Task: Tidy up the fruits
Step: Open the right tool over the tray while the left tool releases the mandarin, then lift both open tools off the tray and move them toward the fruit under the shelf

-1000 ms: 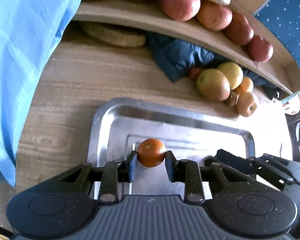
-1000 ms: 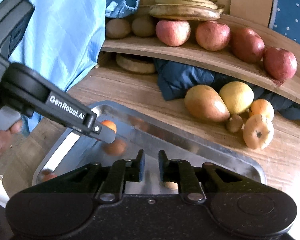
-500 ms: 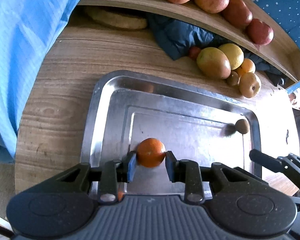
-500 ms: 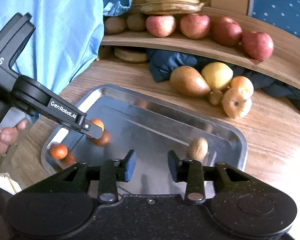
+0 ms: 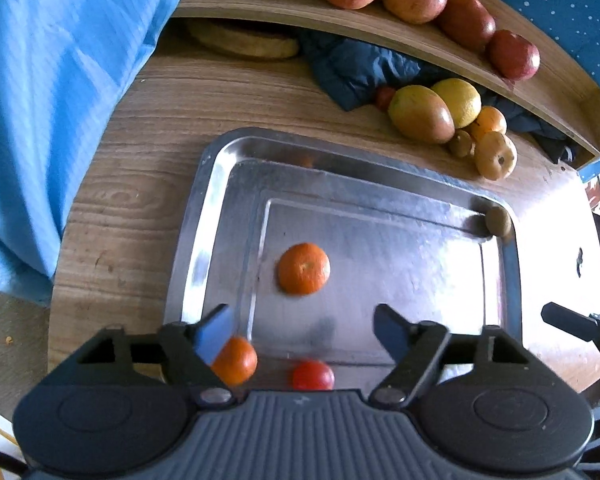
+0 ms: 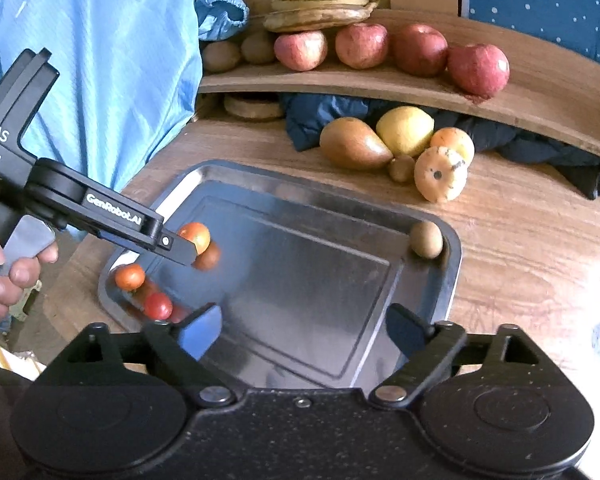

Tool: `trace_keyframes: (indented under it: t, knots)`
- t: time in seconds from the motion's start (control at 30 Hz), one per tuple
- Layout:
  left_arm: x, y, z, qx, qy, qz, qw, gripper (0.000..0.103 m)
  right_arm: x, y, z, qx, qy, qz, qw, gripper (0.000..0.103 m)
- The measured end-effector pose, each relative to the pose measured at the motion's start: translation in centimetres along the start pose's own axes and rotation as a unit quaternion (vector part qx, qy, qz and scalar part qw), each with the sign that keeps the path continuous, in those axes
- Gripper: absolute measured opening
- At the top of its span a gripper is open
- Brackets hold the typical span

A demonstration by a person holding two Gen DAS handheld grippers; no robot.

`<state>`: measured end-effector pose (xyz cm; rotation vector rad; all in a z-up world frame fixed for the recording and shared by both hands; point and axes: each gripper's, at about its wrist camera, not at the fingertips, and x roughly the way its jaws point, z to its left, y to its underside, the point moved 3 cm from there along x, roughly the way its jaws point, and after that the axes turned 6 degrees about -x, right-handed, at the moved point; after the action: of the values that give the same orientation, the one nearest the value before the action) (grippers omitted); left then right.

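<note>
1. One label we read, "GenRobot.AI", sits on the left tool (image 6: 188,250).
2. We see both tools' jaws just opened wide, empty; right tool (image 6: 304,330) too.
3. We find the orange (image 5: 304,269) on the tray (image 5: 204,216), just beyond the left tool's fingertips.

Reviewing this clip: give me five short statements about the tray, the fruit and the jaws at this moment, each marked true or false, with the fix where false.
1. The left gripper clamps the mandarin. False: its jaws have just been opening and stand wide, with the mandarin lying free on the metal tray ahead of them.
2. A kiwi lies in a far corner of the tray. True.
3. The right gripper holds a fruit. False: its jaws have just been opening, and nothing is between them.
4. Four red apples sit in a row on the wooden shelf. True.
5. The tray holds only the mandarin. False: it also holds the kiwi, a second mandarin and a small red tomato.
</note>
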<state>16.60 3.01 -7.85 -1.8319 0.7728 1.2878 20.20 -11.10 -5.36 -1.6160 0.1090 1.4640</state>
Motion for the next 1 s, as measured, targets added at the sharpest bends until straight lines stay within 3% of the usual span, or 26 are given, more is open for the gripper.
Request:
trace_keyframes:
  t: [0.13, 0.33, 0.7, 1.0]
  knots:
    - [-1.0, 1.1, -0.4, 0.006, -0.015, 0.003, 0.9999, 0.096, -0.5, 0.6, -0.3, -0.006, -0.009, 0.008, 1.000, 0.100]
    - [-2.1, 3.1, -0.9, 0.027, -0.042, 0.015, 0.9986, 0.101, -1.0, 1.2, -0.7, -0.022, -0.024, 0.017, 0.999, 0.102]
    - [-2.2, 7.3, -0.5, 0.047, -0.120, 0.054, 0.9901, 0.102, -1.8, 2.5, -0.7, -0.059, -0.043, 0.049, 0.996, 0.102]
    - [-2.5, 7.0, -1.1, 0.050, -0.132, 0.045, 0.9889, 0.102, -2.1, 3.3, -1.8, -0.050, -0.022, 0.050, 0.997, 0.102]
